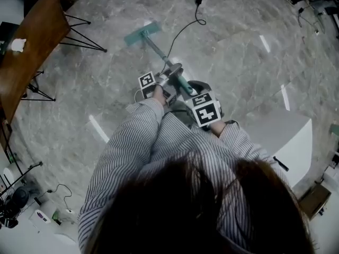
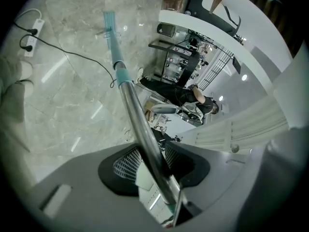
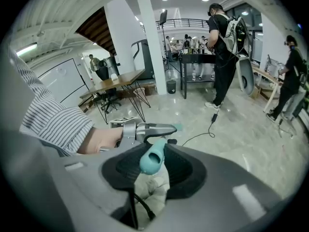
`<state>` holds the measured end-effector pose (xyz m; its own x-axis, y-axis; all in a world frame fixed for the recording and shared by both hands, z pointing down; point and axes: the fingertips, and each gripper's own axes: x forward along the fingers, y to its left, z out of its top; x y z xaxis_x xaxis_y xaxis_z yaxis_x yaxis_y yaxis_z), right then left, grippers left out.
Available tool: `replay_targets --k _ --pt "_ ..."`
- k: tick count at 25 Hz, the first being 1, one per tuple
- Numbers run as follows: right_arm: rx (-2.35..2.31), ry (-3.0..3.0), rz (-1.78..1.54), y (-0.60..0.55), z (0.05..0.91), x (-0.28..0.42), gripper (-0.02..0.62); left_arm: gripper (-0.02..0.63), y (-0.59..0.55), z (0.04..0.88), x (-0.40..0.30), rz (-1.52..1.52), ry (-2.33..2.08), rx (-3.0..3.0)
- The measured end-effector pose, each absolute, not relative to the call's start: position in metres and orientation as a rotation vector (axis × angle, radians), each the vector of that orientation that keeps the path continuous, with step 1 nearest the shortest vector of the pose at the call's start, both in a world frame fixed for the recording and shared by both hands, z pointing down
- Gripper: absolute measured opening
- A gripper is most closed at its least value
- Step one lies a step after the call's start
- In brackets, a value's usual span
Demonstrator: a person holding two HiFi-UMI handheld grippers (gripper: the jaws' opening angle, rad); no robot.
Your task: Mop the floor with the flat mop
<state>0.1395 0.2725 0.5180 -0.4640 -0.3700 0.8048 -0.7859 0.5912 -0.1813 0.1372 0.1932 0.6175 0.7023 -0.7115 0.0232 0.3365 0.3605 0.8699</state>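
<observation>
Mopping stroke, mop (image 1: pixel 159 52) gripped at two points.
Head view: mop head (image 1: pixel 142 33) flat on floor (image 1: pixel 238 62), near a cable (image 1: pixel 185 29). Left gripper view: left gripper (image 2: pixel 154 166) clamped on the pole (image 2: pixel 130 105). Right gripper view: right gripper (image 3: pixel 153 168) clenched on the handle end (image 3: pixel 153 156). Best keep head flat, steer off cable.

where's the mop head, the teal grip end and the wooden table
mop head (image 1: pixel 142 33), head view, middle of its pad
teal grip end (image 3: pixel 152 159), right gripper view, its open tip
wooden table (image 1: pixel 32 52), head view, bare top
</observation>
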Motion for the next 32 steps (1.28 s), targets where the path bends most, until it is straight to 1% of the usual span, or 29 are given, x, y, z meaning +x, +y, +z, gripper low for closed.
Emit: replay_targets --k 8,18,26,32 --pt "0.882 -2.091 0.732 0.275 0.520 0.156 0.124 0.146 0.195 0.620 0.152 -0.701 -0.481 0.993" --pt "0.833 -2.130 0.690 0.243 0.515 0.143 0.130 0.152 0.162 0.616 0.140 -0.728 -0.473 0.998" --pt "0.901 -2.085 0.734 0.155 0.529 0.126 0.121 0.163 0.080 0.630 0.122 -0.645 -0.420 1.041" --pt "0.956 -2.029 0.755 0.074 0.535 0.073 0.115 0.152 0.001 0.636 0.071 -0.566 -0.393 1.021"
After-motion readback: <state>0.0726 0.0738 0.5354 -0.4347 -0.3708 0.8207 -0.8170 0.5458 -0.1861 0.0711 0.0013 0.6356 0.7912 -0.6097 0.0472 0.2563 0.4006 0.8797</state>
